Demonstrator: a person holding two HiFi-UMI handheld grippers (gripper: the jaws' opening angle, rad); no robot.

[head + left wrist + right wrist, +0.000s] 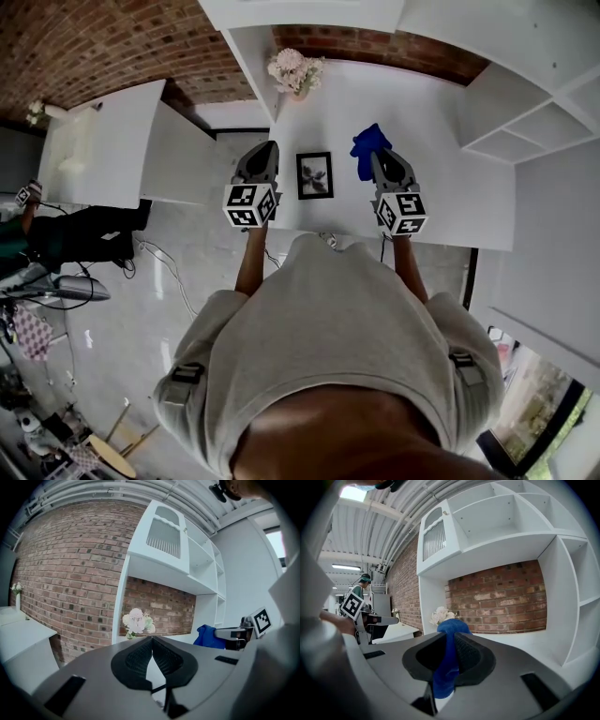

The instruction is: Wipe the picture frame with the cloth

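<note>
Right gripper (380,159) clamps cloth (367,142); left gripper (266,150) pinched closed, empty. Picture frame (315,175) at centre looks unwiped; next: cloth onto it.

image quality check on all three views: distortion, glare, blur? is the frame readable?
Head view: strong fisheye, so the shelves bow; light is even and the picture frame is small but sharp, with no glare. Left gripper view: black vignette corners, the brick wall bulges, and the window at right is blown out. Right gripper view: same vignette, the ceiling light is blown out, and the cloth is sharp between the jaws.

Black frame (314,175), bunched blue cloth (368,148)
</note>
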